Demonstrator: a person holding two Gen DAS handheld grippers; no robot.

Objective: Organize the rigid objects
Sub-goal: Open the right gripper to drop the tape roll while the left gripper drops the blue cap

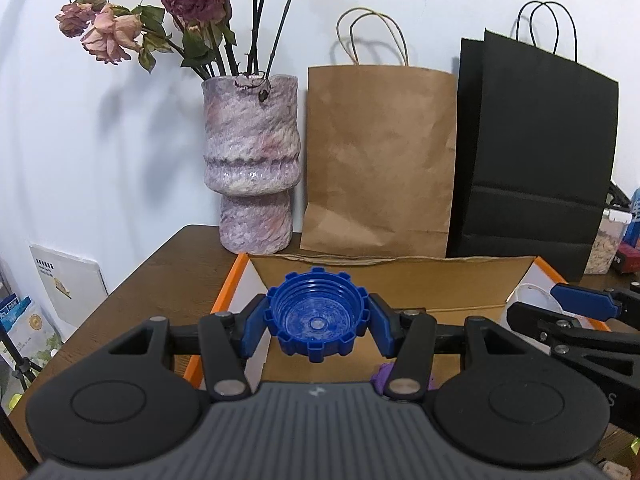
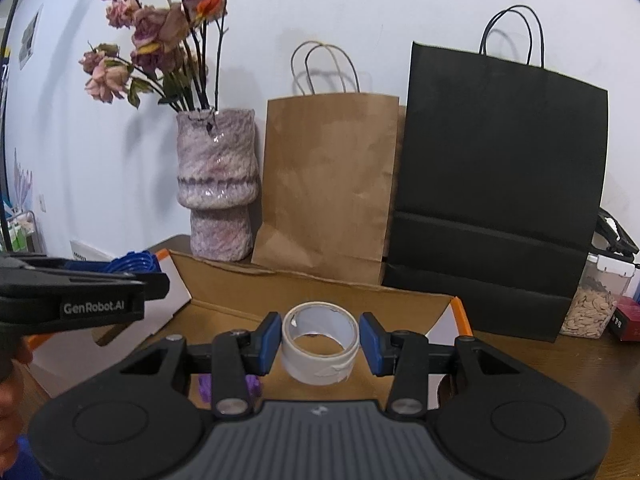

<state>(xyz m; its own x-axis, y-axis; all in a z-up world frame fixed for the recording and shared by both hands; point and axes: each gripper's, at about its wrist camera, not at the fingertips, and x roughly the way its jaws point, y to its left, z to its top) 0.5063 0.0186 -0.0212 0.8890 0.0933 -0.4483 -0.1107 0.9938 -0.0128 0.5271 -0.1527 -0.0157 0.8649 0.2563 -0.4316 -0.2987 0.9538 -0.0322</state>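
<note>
both look light and stiff: left gripper (image 1: 318, 320) pinches the ridged blue cap (image 1: 317, 314) by its rim, right gripper (image 2: 319, 342) squeezes the white tape roll (image 2: 319, 342) across its sides

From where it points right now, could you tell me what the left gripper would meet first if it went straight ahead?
Probably the brown paper bag standing against the wall. The left gripper, shut on the blue cap, seems to point over the cardboard box, though depth is unclear.

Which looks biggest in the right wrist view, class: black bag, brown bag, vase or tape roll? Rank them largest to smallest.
1. Black bag
2. Brown bag
3. Vase
4. Tape roll, though it sits nearest the camera, between the right tongs, so it looks larger than it really is.
</note>
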